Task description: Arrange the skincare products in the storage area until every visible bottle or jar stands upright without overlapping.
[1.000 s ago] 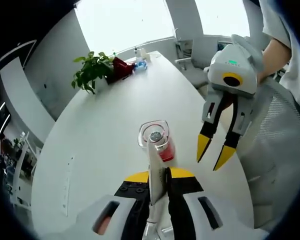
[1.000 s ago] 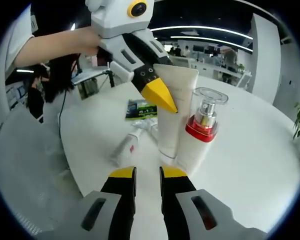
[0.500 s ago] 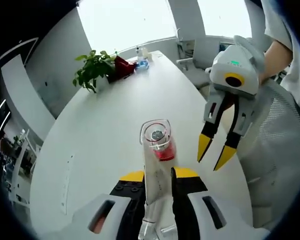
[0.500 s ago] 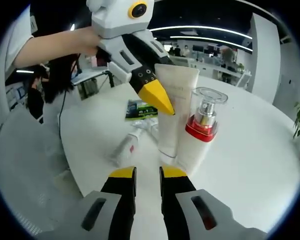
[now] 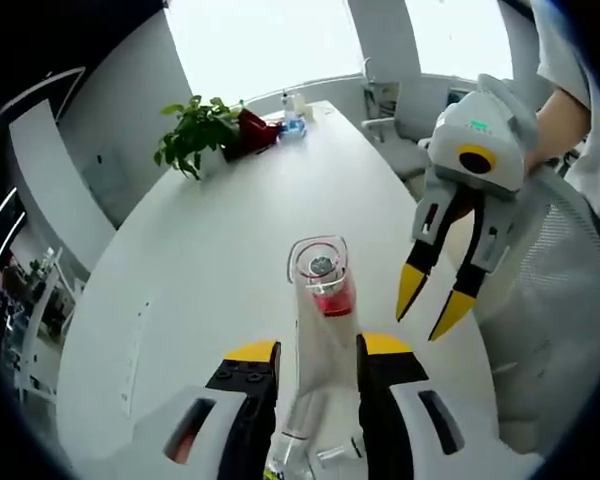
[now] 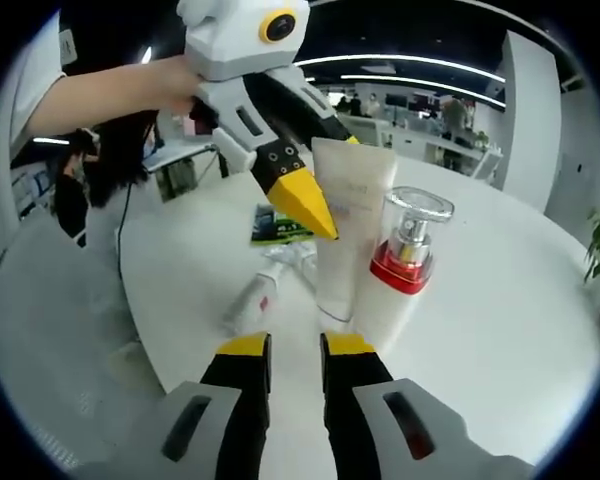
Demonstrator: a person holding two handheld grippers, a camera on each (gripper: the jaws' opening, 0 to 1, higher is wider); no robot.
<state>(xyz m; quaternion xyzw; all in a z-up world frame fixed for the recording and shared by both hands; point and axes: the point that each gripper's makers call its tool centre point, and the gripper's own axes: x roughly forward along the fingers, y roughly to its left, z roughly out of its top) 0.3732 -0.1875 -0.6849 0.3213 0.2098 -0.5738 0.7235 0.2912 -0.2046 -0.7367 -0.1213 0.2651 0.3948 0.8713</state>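
Observation:
A white tube (image 6: 342, 235) stands upright on its cap on the white table (image 6: 500, 300). Right beside it stands a white pump bottle (image 6: 405, 260) with a red collar and a clear cap. My left gripper (image 6: 320, 180) comes down from the upper left, open, one jaw on each side of the tube's top and no longer squeezing it. In the left gripper view the tube (image 5: 325, 365) rises between my left gripper's (image 5: 318, 350) yellow tips, with the pump bottle (image 5: 323, 282) just beyond. My right gripper (image 5: 430, 305) hovers open to the right, holding nothing. Its tips (image 6: 295, 345) point at the tube's base.
A small white tube (image 6: 248, 302) lies flat on the table left of the standing pair, with clear-wrapped items (image 6: 295, 255) and a green-black packet (image 6: 280, 220) behind it. A potted plant (image 5: 195, 135) and small bottles (image 5: 295, 103) stand at the far end. A mesh chair (image 5: 560, 300) lies past the table's right edge.
My left gripper's jaws have spread apart and let go of the white tube, which they pinched a second ago. The right gripper has hardly moved.

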